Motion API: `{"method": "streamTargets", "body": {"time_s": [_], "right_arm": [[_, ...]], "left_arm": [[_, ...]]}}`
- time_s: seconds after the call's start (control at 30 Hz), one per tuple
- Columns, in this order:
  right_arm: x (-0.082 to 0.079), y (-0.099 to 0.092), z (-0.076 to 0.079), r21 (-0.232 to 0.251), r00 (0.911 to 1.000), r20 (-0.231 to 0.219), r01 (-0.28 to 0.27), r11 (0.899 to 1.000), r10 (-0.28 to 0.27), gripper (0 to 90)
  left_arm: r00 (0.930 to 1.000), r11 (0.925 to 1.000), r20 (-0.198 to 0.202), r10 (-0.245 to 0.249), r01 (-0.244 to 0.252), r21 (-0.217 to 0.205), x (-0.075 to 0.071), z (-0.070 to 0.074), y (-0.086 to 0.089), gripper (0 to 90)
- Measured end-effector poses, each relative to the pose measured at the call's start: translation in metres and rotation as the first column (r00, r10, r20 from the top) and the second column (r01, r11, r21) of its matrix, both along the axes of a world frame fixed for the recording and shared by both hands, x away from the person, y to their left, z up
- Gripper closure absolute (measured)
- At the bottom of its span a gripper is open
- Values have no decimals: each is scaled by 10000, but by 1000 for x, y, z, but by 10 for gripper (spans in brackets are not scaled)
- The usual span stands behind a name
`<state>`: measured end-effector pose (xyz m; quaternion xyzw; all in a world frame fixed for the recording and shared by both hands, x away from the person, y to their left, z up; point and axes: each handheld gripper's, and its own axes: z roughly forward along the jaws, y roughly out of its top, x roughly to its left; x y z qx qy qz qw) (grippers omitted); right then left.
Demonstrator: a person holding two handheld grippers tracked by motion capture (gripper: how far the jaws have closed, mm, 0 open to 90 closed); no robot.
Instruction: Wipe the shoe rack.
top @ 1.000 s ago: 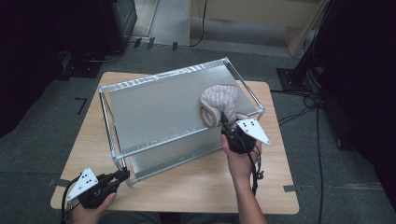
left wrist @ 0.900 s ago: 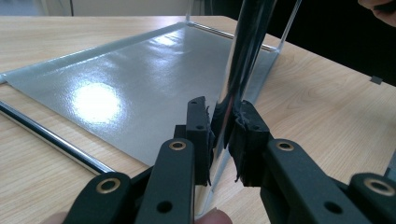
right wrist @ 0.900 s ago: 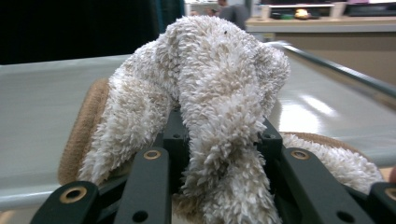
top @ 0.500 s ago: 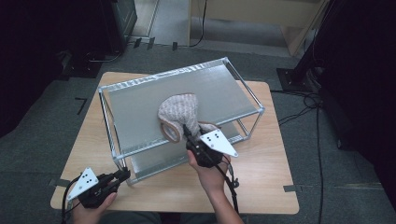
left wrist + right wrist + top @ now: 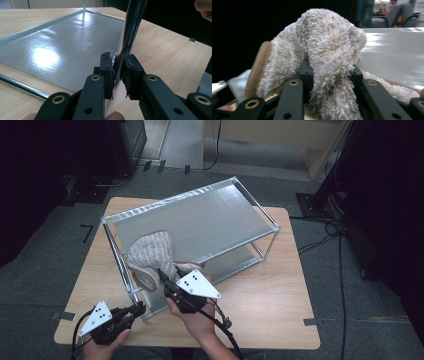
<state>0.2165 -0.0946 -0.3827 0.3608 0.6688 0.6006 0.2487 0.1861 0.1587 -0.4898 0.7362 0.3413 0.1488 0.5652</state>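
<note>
A silver two-level metal rack point(image 5: 215, 217) stands on the wooden table point(image 5: 280, 290). A fluffy beige cloth point(image 5: 150, 254) with a brown rim lies bunched on the front left part of the top shelf. My right gripper point(image 5: 163, 277) is shut on it from the near side. In the right gripper view the cloth point(image 5: 329, 47) bulges up between the jaws of that gripper point(image 5: 329, 72), with the shelf surface point(image 5: 394, 55) behind it. My left gripper point(image 5: 140, 308) is shut on the rack's front left post point(image 5: 131, 30), low down by the bottom shelf point(image 5: 62, 45); there the left gripper point(image 5: 119, 68) clamps the post.
Cables point(image 5: 327, 227) trail on the grey floor to the right of the table. Dark furniture stands at the back left and far right. Small tape marks sit at the table's front corners. Bare table lies to the right of the rack.
My right gripper has dragged the cloth leftward along the top shelf, from its right end to its front left part. The left gripper has kept its hold on the post.
</note>
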Motion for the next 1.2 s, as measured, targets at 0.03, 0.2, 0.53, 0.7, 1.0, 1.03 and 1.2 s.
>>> {"method": "streamTargets", "body": {"time_s": [0.03, 0.2, 0.53, 0.7, 1.0, 1.03, 1.2], "right_arm": [[-1, 3, 0, -62, 9998, 44, -198, 9998, 198, 672], [0, 1, 1, -239, 9991, 151, -391, 9989, 395, 672], [21, -44, 2, -401, 9956, 165, 929, 9949, -923, 670], [42, -88, 2, -344, 9791, 8, 2031, 9785, -2032, 666], [73, -155, -2, -75, 9451, -141, 3265, 9452, -3266, 643], [75, -160, -2, -76, 9405, -154, 3393, 9406, -3394, 643], [85, -177, -1, -277, 9173, -55, 3979, 9170, -3982, 636]], "left_arm": [[10000, 10000, 23, -15, 15, 25, 0, 0, 0, 790], [9998, 9997, 119, -174, 172, 144, 0, 0, -1, 794], [9994, 9991, 214, -265, 258, 340, 0, 1, 0, 799], [9994, 9991, 212, -264, 257, 334, 0, 1, -1, 799], [9992, 9986, 311, -234, 219, 476, -1, 1, -1, 801], [9992, 9986, 310, -235, 220, 482, -1, 1, -1, 802], [9993, 9987, 309, -228, 213, 472, -1, 1, -1, 802]]}}
